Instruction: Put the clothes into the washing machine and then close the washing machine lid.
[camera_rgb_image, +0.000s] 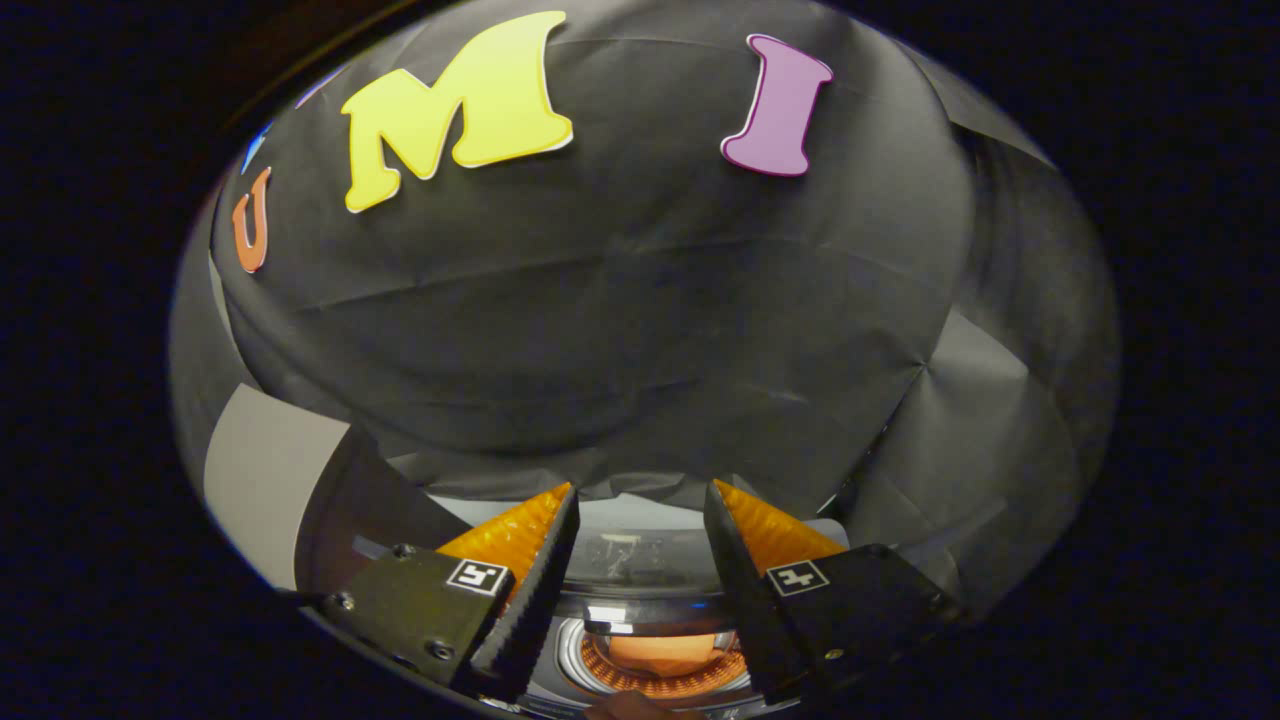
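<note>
Below the spread fingers of the tool (640, 560), the washing machine (655, 650) sat with its round drum opening in sight, and an orange garment (665, 652) lay inside that opening. The fingers stood apart with nothing pinched between them, pointing up toward the booth's black cloth wall (620, 330) rather than down at the machine. What looked like the raised clear lid (640, 560) stood just beyond the opening, between the fingertips, though glare made its edge hard to read. From this, the clothes seemed loaded and the lid left to close. The risk was mainly one of aim: with the tool tilted so high, a push could slip off the glossy lid, or skim past it. A fold of cloth riding up at the rim could also stop the lid from seating.
</note>
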